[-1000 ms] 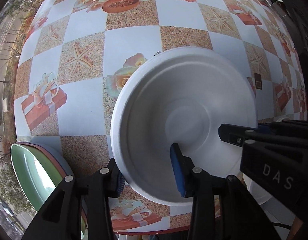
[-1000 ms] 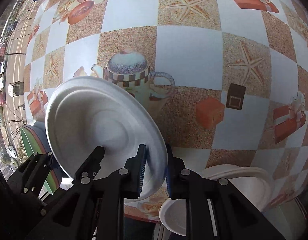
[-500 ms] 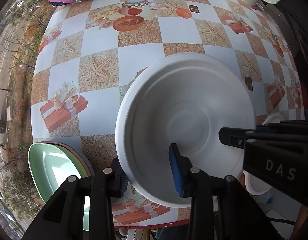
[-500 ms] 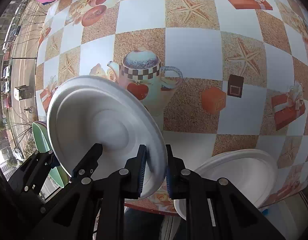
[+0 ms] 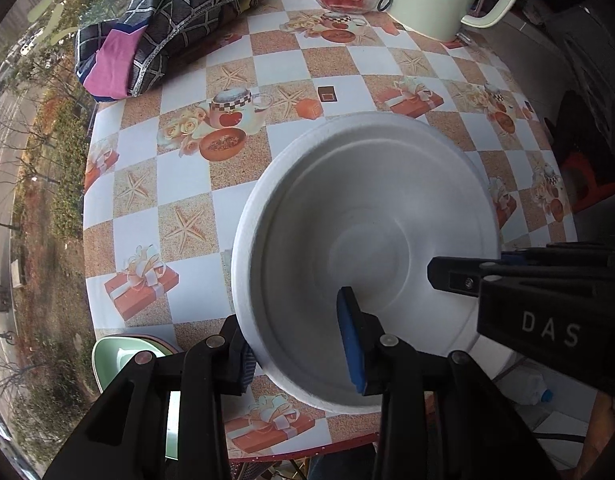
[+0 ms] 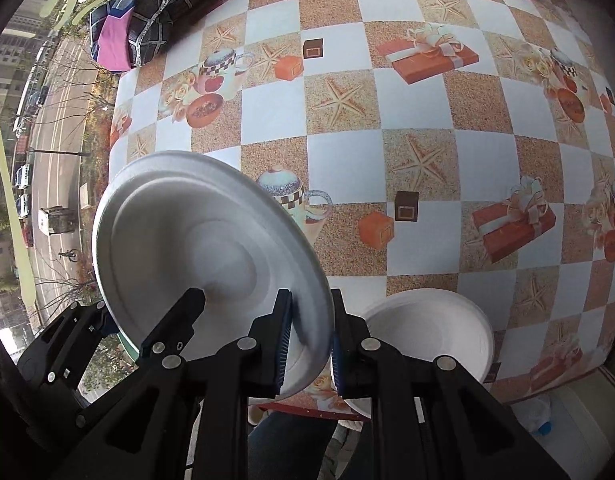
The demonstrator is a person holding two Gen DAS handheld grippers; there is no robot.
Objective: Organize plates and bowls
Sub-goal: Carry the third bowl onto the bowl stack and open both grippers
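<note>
Keeping both sets of fingers pinched on the white bowl (image 5: 371, 248), carry it level to the plates (image 6: 427, 332) at the table's (image 6: 347, 152) near edge.

A white foam plate (image 5: 371, 248) hangs tilted above the checked tabletop, its hollow side facing up. It is round, with a raised rim and ringed centre, and is pinched at its near edge. A second white plate (image 6: 431, 332) lies flat at the table's near edge. A stack of coloured dishes (image 5: 119, 356), mint green on top with pink beneath, sits at the near left corner.
</note>
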